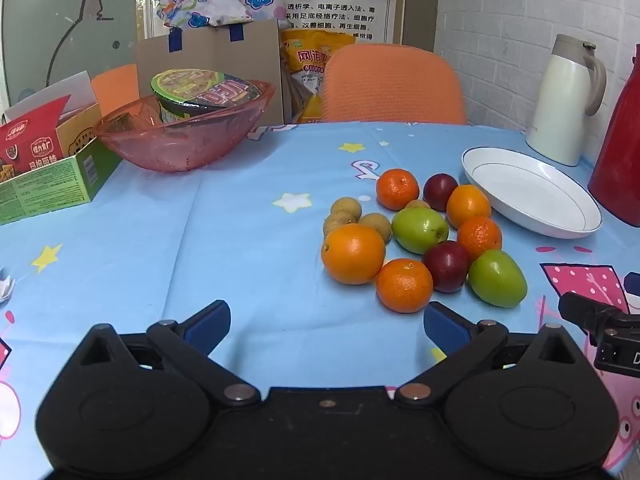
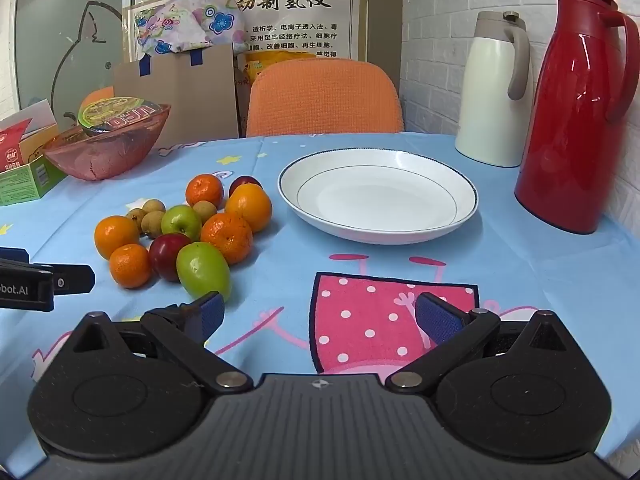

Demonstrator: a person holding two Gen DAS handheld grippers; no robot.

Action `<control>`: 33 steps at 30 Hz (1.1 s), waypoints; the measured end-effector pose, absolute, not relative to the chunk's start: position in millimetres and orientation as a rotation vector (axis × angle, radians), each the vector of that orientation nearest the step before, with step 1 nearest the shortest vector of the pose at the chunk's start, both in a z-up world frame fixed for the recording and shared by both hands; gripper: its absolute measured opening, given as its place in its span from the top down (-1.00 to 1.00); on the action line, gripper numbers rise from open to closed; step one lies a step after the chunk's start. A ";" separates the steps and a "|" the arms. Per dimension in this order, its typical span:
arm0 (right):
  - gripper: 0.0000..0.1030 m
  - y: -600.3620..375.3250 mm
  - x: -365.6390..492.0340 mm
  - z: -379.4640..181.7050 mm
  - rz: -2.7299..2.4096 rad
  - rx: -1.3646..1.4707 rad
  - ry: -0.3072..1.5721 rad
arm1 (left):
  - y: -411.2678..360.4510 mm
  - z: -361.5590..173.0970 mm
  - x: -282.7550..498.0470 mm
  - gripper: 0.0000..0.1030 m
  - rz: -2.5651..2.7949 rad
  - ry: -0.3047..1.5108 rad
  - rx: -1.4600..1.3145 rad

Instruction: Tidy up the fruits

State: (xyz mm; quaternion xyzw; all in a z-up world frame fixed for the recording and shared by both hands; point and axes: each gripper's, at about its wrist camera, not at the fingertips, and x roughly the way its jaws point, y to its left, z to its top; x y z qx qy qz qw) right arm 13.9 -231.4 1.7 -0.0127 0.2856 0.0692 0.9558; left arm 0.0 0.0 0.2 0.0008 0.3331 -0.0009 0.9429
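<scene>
A pile of fruit lies on the blue tablecloth: oranges, tangerines, green apples, dark red plums and small brown longans. The pile also shows in the right wrist view, with a green apple nearest. An empty white plate sits right of the pile. My left gripper is open and empty, just in front of the pile. My right gripper is open and empty, in front of the plate, right of the fruit.
A pink glass bowl holding a noodle cup stands at the back left beside snack boxes. A white jug and a red jug stand at the right by the wall. An orange chair is behind the table.
</scene>
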 end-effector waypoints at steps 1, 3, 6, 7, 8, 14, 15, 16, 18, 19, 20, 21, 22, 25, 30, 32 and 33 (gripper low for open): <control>-1.00 -231.6 13.9 1.5 0.141 -0.022 0.583 | 0.0 0.4 0.0 -1.00 -0.004 0.679 -0.001; -1.00 -231.4 13.6 1.7 0.142 -0.026 0.581 | -0.1 1.0 0.0 -1.00 -0.007 0.677 -0.007; -1.00 -231.0 12.7 2.2 0.147 -0.029 0.575 | 0.1 -1.2 1.5 -1.00 -0.004 0.680 -0.010; -1.00 -230.8 12.6 2.2 0.148 -0.030 0.574 | 0.0 -1.0 1.3 -1.00 -0.004 0.678 -0.010; -1.00 -230.4 12.3 2.3 0.149 -0.031 0.573 | 0.2 0.9 -0.4 -1.00 -0.006 0.678 -0.011; -1.00 -233.5 8.5 1.8 0.147 -0.026 0.578 | -0.1 0.3 -0.7 -1.00 -0.005 0.677 -0.011; -1.00 -231.3 10.7 2.4 0.145 -0.025 0.579 | -0.1 0.2 -0.8 -1.00 -0.006 0.676 -0.011; -1.00 -231.1 10.6 2.7 0.145 -0.024 0.580 | -0.2 0.3 -0.8 -1.00 -0.005 0.676 -0.011; -1.00 -230.3 10.6 2.0 0.144 -0.024 0.578 | -0.3 0.3 -0.8 -1.00 -0.005 0.676 -0.012; -1.00 -230.1 10.6 2.2 0.144 -0.024 0.578 | -0.3 0.5 -0.8 -1.00 -0.005 0.677 -0.012; -1.00 -230.2 10.8 2.1 0.145 -0.024 0.577 | -0.4 0.5 -0.8 -1.00 -0.005 0.677 -0.012; -1.00 -228.4 8.8 2.4 0.143 -0.024 0.576 | -0.4 0.4 -0.9 -1.00 -0.004 0.676 -0.012; -1.00 -227.7 8.6 2.4 0.143 -0.024 0.577 | -0.3 0.2 -1.5 -1.00 -0.003 0.677 -0.012; -1.00 -227.6 8.6 2.2 0.142 -0.023 0.578 | -0.2 0.0 -1.5 -1.00 -0.004 0.676 -0.012; -1.00 -227.7 9.0 2.2 0.144 -0.023 0.579 | -0.8 -0.1 -1.1 -1.00 -0.004 0.677 -0.012; -1.00 -226.7 8.5 2.4 0.147 -0.026 0.577 | -0.8 -0.1 -1.1 -1.00 -0.004 0.677 -0.012; -1.00 -226.4 8.3 2.7 0.150 -0.028 0.575 | -0.9 -0.1 -1.0 -1.00 -0.004 0.677 -0.013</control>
